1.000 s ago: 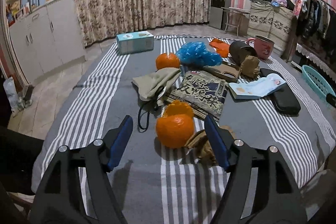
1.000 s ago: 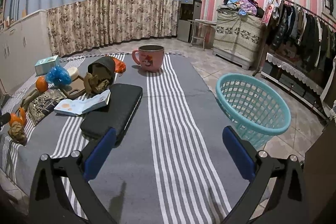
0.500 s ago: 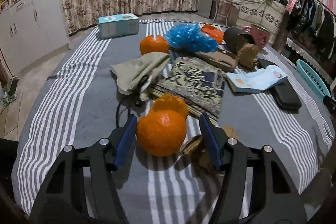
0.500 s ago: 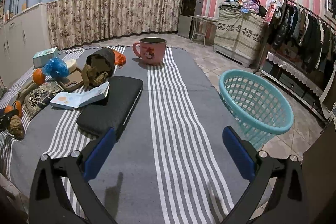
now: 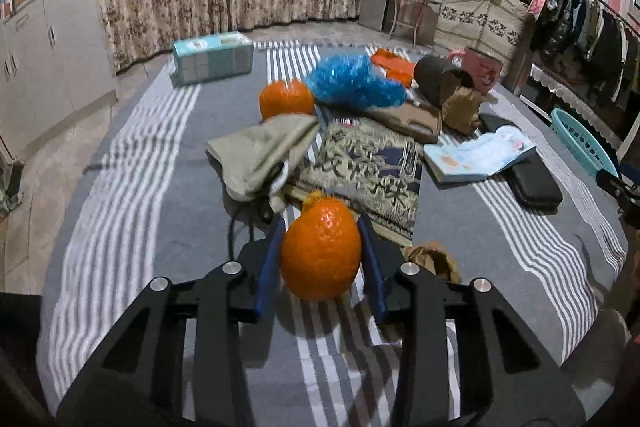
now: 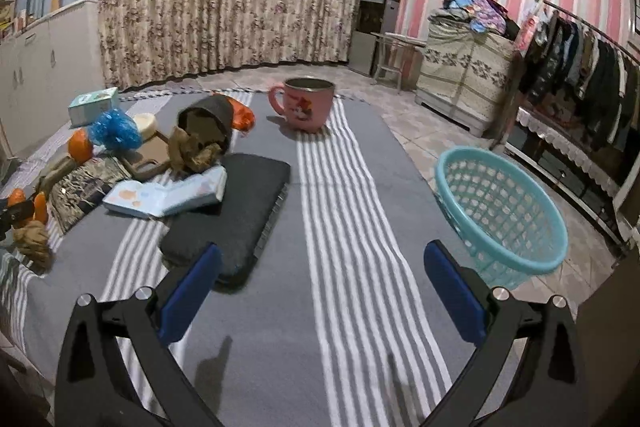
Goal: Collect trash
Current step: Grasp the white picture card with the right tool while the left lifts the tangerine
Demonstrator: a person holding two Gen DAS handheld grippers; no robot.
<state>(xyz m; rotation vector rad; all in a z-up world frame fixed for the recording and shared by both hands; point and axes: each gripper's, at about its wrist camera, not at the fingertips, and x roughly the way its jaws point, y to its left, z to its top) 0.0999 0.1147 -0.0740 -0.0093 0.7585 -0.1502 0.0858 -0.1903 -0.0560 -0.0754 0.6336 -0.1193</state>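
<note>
On the grey striped cloth [image 5: 140,187] lies an orange [image 5: 320,255], and my left gripper [image 5: 321,221] has it between its blue pads. The jaws are closing and both pads touch the fruit's sides. A bit of orange peel [image 5: 316,195] sticks out just behind it, and crumpled brown paper [image 5: 432,259] lies to its right. Farther back are a second orange [image 5: 286,99] and a crumpled blue plastic bag [image 5: 352,83]. My right gripper [image 6: 322,249] stands open over bare cloth with nothing between its fingers. A teal basket [image 6: 500,211] sits on the floor to its right.
A black case [image 6: 240,215] and an open booklet [image 6: 168,195] lie ahead-left of the right gripper. A pink mug [image 6: 308,103], a tipped dark pot [image 6: 212,119] with brown paper, a tissue box [image 5: 212,57], a beige pouch [image 5: 260,151] and a patterned cloth [image 5: 368,171] crowd the middle.
My left gripper has moved forward around the near orange, and its jaws have narrowed from wide apart to touching the fruit. The right gripper has stayed open and nearly still.
</note>
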